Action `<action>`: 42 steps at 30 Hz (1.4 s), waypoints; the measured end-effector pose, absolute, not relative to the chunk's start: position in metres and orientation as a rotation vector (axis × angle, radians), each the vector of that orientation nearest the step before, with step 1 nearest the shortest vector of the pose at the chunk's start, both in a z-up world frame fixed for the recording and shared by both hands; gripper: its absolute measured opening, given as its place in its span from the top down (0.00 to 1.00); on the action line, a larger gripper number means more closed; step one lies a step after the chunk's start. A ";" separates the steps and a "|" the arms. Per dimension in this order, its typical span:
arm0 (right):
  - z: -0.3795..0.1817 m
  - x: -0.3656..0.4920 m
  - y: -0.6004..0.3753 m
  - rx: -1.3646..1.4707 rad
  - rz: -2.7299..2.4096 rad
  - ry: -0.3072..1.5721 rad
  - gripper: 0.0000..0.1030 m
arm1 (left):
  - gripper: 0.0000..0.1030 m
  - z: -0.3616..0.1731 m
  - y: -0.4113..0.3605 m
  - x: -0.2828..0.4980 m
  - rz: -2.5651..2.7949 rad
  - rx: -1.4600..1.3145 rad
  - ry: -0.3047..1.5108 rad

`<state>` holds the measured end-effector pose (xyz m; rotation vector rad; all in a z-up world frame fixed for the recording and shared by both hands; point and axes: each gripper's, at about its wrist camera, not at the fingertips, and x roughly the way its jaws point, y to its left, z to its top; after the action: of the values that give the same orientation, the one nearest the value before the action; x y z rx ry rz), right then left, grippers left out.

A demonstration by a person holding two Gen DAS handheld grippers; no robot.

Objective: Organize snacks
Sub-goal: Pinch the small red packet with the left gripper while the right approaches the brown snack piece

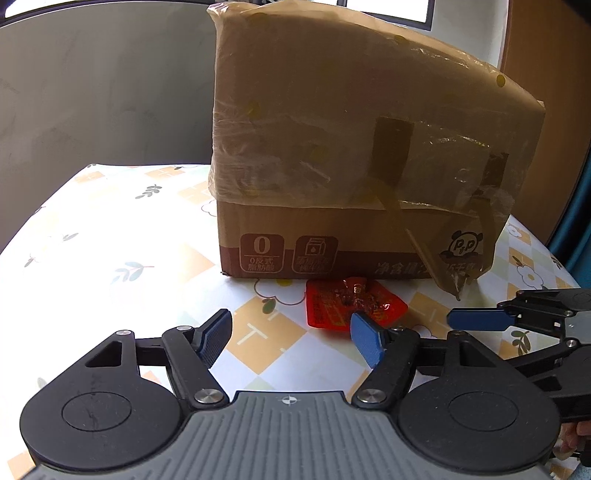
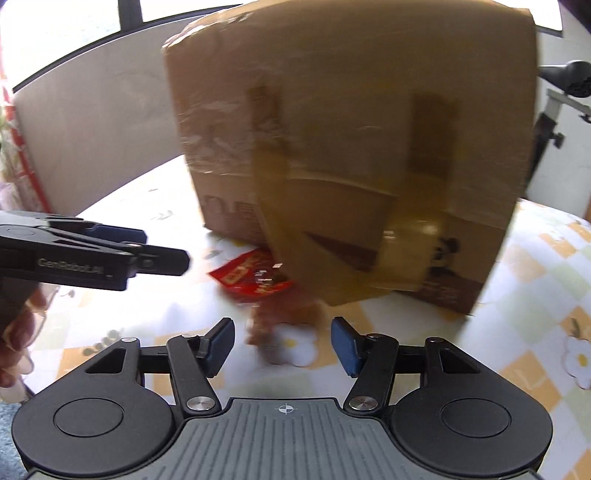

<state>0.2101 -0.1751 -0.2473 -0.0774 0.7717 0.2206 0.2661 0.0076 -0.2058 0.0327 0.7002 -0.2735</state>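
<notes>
A flowered table (image 1: 110,229) holds a taped cardboard box (image 1: 351,147). A red snack packet (image 1: 332,306) lies just near of it. Both the left gripper (image 1: 291,336) and the right gripper (image 2: 282,343) gape empty.

Black linkage grippers, blue ribbed fingers (image 1: 364,338), silver screws, grey housing.

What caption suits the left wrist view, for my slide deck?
Open left gripper hovers before a red snack packet lying by a taped cardboard box on a floral tablecloth.

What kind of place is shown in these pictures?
Probably a room in a home. A table with a floral checked tablecloth carries a taped cardboard box and a red snack packet, and a window is behind.
</notes>
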 end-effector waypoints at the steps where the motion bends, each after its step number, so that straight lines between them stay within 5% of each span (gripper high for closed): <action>1: -0.250 0.213 -0.171 -0.086 0.232 0.778 0.51 | 0.29 -0.206 0.008 0.266 -0.272 0.031 0.704; 5: -0.262 0.226 -0.165 -0.074 0.230 0.826 0.77 | 0.29 -0.207 0.009 0.266 -0.273 0.015 0.717; 24: -0.254 0.195 -0.242 -0.034 0.039 0.763 0.77 | 0.17 -0.225 -0.041 0.305 -0.348 -0.055 0.765; 42: -0.260 0.188 -0.249 -0.013 0.063 0.708 0.77 | 0.18 -0.252 -0.075 0.313 -0.305 0.150 0.735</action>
<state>0.1884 -0.2495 -0.2604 -0.0129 0.7080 0.0627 0.3128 -0.0750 -0.2519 0.1500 0.7355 -0.3048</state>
